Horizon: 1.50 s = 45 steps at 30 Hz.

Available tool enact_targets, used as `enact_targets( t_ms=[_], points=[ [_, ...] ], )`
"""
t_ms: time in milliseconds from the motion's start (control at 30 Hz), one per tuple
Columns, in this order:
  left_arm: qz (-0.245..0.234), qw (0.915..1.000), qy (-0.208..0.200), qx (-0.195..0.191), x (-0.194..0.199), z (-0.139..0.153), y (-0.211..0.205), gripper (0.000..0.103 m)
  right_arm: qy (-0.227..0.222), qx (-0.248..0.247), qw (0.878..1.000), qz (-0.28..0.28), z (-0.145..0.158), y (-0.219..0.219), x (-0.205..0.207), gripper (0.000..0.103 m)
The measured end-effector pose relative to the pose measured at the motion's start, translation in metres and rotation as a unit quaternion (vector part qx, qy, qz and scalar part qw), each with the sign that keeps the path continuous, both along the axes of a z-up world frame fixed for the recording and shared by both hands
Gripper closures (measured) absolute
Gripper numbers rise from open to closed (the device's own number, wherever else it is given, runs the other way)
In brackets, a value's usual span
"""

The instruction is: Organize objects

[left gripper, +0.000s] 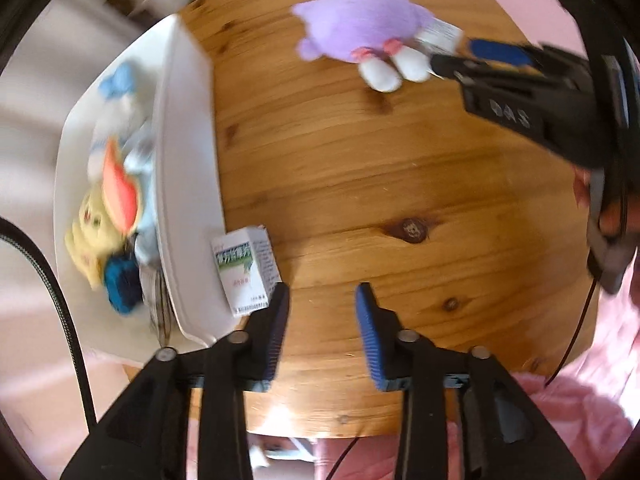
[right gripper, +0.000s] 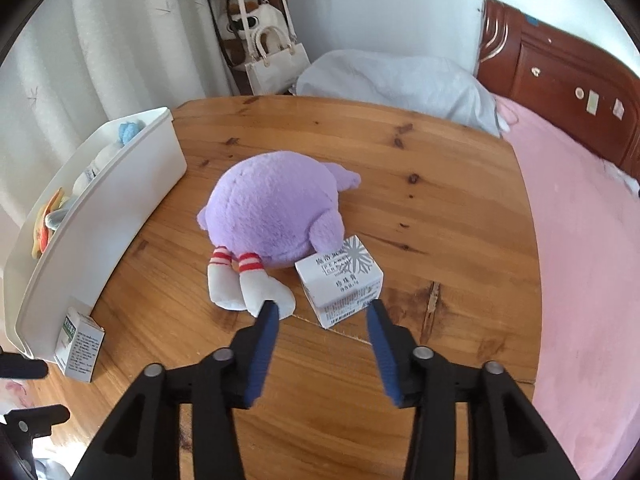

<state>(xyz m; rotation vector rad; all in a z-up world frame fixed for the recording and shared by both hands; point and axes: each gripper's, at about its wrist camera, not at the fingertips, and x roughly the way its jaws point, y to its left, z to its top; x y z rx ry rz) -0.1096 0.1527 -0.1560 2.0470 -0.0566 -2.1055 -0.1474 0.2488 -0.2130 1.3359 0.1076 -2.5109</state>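
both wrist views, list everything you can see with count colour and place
round wooden table: 1, honey brown, under everything
purple plush toy with white feet: 1, purple, lying mid-table
white carton with grey snowflake print: 1, white, against the plush, ahead of the right gripper
small white carton with green label: 1, white and green, beside the bin's near end
white plastic bin: 1, white, table's left edge
soft toys in the bin: several, yellow, orange, blue; blurred
white handbag: 1, beyond the table
pink bedspread: 1, to the right
left gripper: open, empty
right gripper: open, empty
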Motion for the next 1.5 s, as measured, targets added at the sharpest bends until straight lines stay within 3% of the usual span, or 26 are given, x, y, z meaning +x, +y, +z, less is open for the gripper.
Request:
enact_targets(
  t_ms=[100, 133, 233, 367, 467, 600, 733, 833, 967, 1067, 1300, 1333, 1500],
  points=[
    [0.053, 0.9985, 0.013, -0.001, 0.003, 0.004, -0.008, 0.062, 0.012, -0.001, 1.0, 0.003, 0.001, 0.0, 0.0, 0.044],
    [0.035, 0.9992, 0.018, -0.002, 0.004, 0.005, -0.01, 0.057, 0.017, 0.001, 1.0, 0.003, 0.001, 0.0, 0.0, 0.043],
    [0.082, 0.9959, 0.038, -0.001, 0.011, 0.009, -0.018, 0.037, 0.029, 0.003, 1.0, 0.005, 0.0, 0.0, 0.0, 0.038],
    [0.155, 0.9853, 0.069, 0.019, 0.026, 0.018, -0.03, 0.033, 0.037, 0.006, 0.999, 0.003, -0.004, 0.0, 0.0, 0.036],
    [0.223, 0.9696, 0.095, 0.035, 0.032, 0.012, -0.05, 0.03, 0.041, 0.005, 0.999, 0.002, -0.005, 0.001, -0.001, 0.036],
    [0.322, 0.9353, 0.125, 0.077, 0.05, 0.008, -0.069, 0.029, 0.045, 0.005, 0.999, 0.002, -0.008, 0.002, -0.002, 0.036],
    [0.369, 0.9124, 0.149, 0.096, 0.061, 0.005, -0.077, 0.028, 0.048, 0.006, 0.999, 0.006, -0.011, 0.002, -0.003, 0.036],
    [0.41, 0.8868, 0.161, 0.141, 0.068, -0.002, -0.085, 0.023, 0.049, 0.006, 0.999, 0.008, -0.01, 0.001, -0.003, 0.036],
    [0.44, 0.8649, 0.17, 0.172, 0.073, -0.011, -0.091, 0.022, 0.054, 0.011, 0.998, 0.015, -0.012, -0.003, -0.003, 0.036],
    [0.472, 0.842, 0.182, 0.189, 0.076, -0.02, -0.096, 0.02, 0.058, 0.014, 0.998, 0.015, -0.014, -0.006, -0.003, 0.036],
    [0.511, 0.813, 0.193, 0.203, 0.072, -0.036, -0.104, 0.019, 0.061, 0.011, 0.998, -0.001, -0.019, -0.007, -0.006, 0.029],
    [0.509, 0.8136, 0.193, 0.205, 0.071, -0.038, -0.105, 0.019, 0.061, 0.012, 0.998, -0.002, -0.021, -0.008, -0.006, 0.029],
    [0.535, 0.795, 0.199, 0.206, 0.07, -0.045, -0.107, 0.019, 0.06, 0.016, 0.998, -0.004, -0.023, -0.008, -0.008, 0.026]
  ],
)
